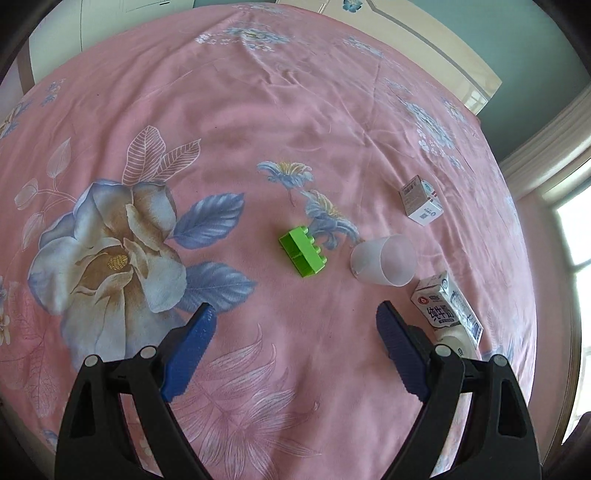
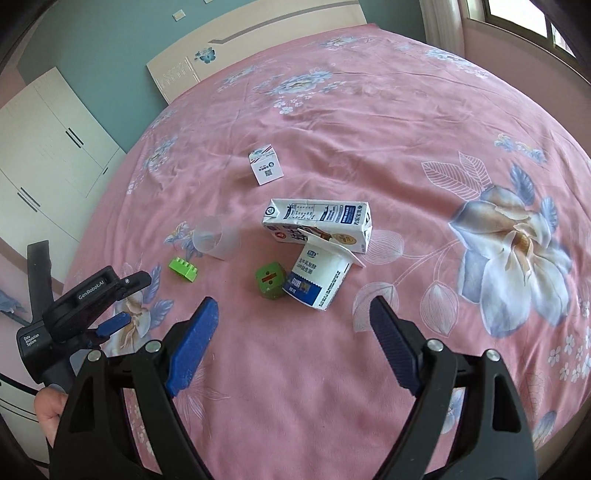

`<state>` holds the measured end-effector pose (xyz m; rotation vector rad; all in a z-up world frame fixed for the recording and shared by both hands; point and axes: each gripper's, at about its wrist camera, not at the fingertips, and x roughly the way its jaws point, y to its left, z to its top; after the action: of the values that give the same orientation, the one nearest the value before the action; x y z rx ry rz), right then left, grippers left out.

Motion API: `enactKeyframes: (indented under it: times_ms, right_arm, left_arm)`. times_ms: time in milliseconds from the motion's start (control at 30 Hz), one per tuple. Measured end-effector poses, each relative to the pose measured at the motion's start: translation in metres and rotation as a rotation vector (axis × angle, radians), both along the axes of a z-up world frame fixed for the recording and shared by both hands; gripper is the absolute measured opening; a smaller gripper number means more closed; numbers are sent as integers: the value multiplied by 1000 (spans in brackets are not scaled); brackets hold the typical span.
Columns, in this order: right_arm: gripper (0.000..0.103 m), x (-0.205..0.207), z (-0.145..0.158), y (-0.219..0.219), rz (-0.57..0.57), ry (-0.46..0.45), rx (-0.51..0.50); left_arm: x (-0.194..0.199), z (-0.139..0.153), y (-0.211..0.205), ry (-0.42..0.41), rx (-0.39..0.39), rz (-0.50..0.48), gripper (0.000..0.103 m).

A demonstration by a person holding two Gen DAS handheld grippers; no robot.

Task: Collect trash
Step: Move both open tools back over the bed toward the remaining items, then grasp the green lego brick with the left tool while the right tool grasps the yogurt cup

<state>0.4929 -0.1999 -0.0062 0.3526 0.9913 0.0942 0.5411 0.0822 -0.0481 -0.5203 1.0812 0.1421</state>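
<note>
Trash lies on a pink flowered bedspread. A long milk carton lies flat, and a white yogurt cup leans against it. A clear plastic cup lies on its side, and a small white box stands farther back. My right gripper is open and empty above the sheet, just short of the yogurt cup. My left gripper is open and empty too, short of the green brick, with the clear cup, the carton and the box to its right.
A green toy brick and a green die lie among the trash. The left gripper's body and a hand show at the right view's lower left. A headboard, a wardrobe and a window ring the bed.
</note>
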Motion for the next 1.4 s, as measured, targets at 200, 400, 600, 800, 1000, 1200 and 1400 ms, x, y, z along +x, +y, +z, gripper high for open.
enactKeyframes:
  times_ms: [200,400,600,800,1000,1200,1400]
  right_arm:
    - [83,40,-37,0,-85,50,2]
    - [83,71,-73,1,-136,113,-19]
    - [83,86,-98,5,-128,150,-36]
    - [69,94,-102,13,-99,132,-115]
    - [49,92,-102,10,-40,115,-109]
    - [49,81,-94,1,-13,108,-94]
    - [49,58,-70,-5,15,67,-144]
  left_arm:
    - [36,-25,2,17,2,43,90]
    - [60,-45,5,36,26,88,79]
    - [75,-68,4,77,37,123,64]
    - [89,-75,-7,89,127,108,60]
    - [92,-75,-9,76,169,39,35]
    - [79,-65,-8,75,192,-11,34]
    - [48,-41,-15,41,248,-86,23]
